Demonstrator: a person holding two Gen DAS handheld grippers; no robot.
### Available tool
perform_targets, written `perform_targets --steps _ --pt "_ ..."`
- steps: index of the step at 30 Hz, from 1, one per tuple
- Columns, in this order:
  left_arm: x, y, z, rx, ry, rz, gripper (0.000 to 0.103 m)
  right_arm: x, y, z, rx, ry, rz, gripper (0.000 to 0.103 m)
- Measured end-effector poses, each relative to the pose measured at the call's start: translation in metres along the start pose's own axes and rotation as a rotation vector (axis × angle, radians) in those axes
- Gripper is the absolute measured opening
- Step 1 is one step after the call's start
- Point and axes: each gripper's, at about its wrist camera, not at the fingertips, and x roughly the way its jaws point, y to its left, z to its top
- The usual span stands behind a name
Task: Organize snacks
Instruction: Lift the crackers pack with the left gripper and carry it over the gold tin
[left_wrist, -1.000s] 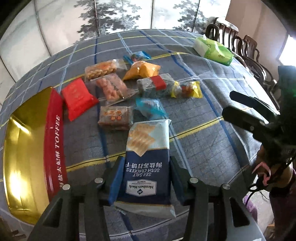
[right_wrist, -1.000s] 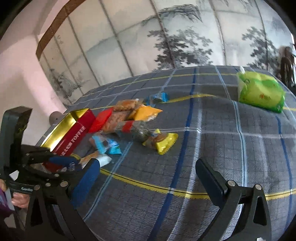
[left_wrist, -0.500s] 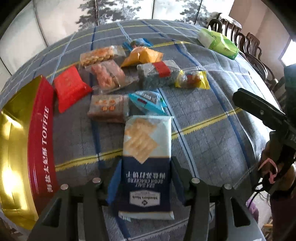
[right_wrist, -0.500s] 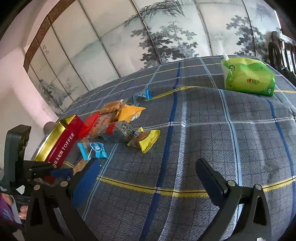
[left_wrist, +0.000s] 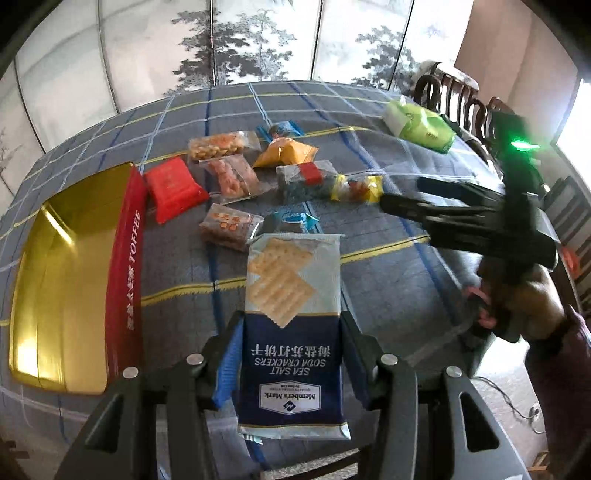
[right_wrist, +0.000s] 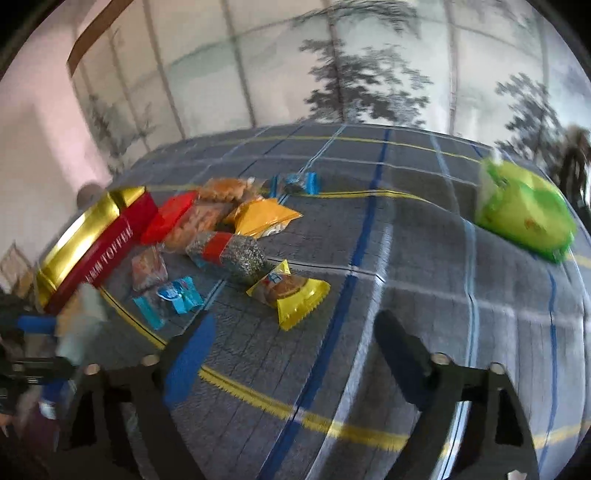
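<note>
Left claw (left_wrist: 291, 354): clenched on the blue-and-grey foil pack of soda crackers (left_wrist: 291, 314), held above the worktop (left_wrist: 388, 288).
Right claw (right_wrist: 295, 354): empty, jaws closing.
Red-and-gold toffee tin (left_wrist: 123, 280): left of the left claw.

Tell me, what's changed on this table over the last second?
The right tongs, empty, are closing and have swung in over the yellow snack. The left tongs still clamp the cracker pack, carried a little toward the other snacks. The toffee tin and the loose packets haven't moved.
</note>
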Motion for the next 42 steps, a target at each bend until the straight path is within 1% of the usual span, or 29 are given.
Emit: perform_targets --steps 3,6,7,9,10,11,13,14,16,19,21,22,24,25,27,29,31,36,42 --pt "-0.010 0.000 -0.003 -0.011 -0.002 -0.011 0.050 0.012 0.008 0.006 -0.092 0.030 -0.012 0.078" --pt "-0.020 0.001 -0.006 -0.012 -0.016 -0.004 0.050 0.018 0.014 0.014 -0.176 0.028 -0.030 0.078" --pt "-0.023 0.002 -0.006 -0.016 -0.020 -0.007 0.050 0.020 0.014 0.016 -0.191 0.035 -0.026 0.076" --pt "-0.025 0.005 -0.007 -0.024 -0.018 -0.014 0.050 0.028 0.015 0.019 -0.218 0.071 -0.022 0.065" --pt "-0.026 0.006 -0.007 -0.032 -0.015 -0.013 0.050 0.036 0.014 0.020 -0.228 0.109 -0.039 0.049" --pt "-0.026 0.007 -0.007 -0.035 -0.015 -0.012 0.050 0.042 0.014 0.019 -0.228 0.140 -0.045 0.040" --pt "-0.028 0.007 -0.009 -0.035 -0.020 -0.007 0.050 0.040 0.010 0.018 -0.200 0.144 -0.014 0.035" --pt "-0.031 0.007 -0.010 -0.036 -0.024 -0.004 0.050 0.038 0.009 0.016 -0.195 0.144 -0.024 0.033" --pt "-0.034 0.008 -0.011 -0.040 -0.033 -0.001 0.050 0.031 0.007 0.012 -0.160 0.125 -0.040 0.033" --pt "-0.040 0.012 -0.011 -0.050 -0.051 0.001 0.050 0.009 -0.006 0.003 -0.023 0.032 -0.011 0.033" --pt "-0.045 0.015 -0.012 -0.062 -0.063 0.009 0.050 0.003 -0.016 -0.004 0.055 -0.010 -0.041 0.033" --pt "-0.047 0.017 -0.012 -0.067 -0.069 0.013 0.050 0.001 -0.026 -0.008 0.121 -0.014 -0.046 0.033" --pt "-0.052 0.021 -0.012 -0.077 -0.081 0.023 0.050 -0.008 -0.033 -0.010 0.192 -0.070 -0.072 0.033" --pt "-0.056 0.023 -0.013 -0.082 -0.085 0.029 0.050 -0.011 -0.040 -0.012 0.233 -0.083 -0.078 0.033" --pt "-0.062 0.027 -0.014 -0.087 -0.099 0.036 0.050 -0.011 -0.052 -0.013 0.295 -0.079 -0.085 0.033" --pt "-0.068 0.031 -0.014 -0.093 -0.118 0.051 0.050 -0.011 -0.057 -0.013 0.323 -0.082 -0.089 0.033" --pt "-0.071 0.035 -0.015 -0.103 -0.125 0.059 0.050 -0.008 -0.056 -0.011 0.314 -0.061 -0.103 0.033" --pt "-0.077 0.049 -0.015 -0.122 -0.141 0.086 0.050 -0.004 -0.057 -0.011 0.327 -0.048 -0.128 0.033" --pt "-0.083 0.069 -0.014 -0.137 -0.166 0.143 0.050 -0.001 -0.056 -0.012 0.339 -0.029 -0.161 0.033"
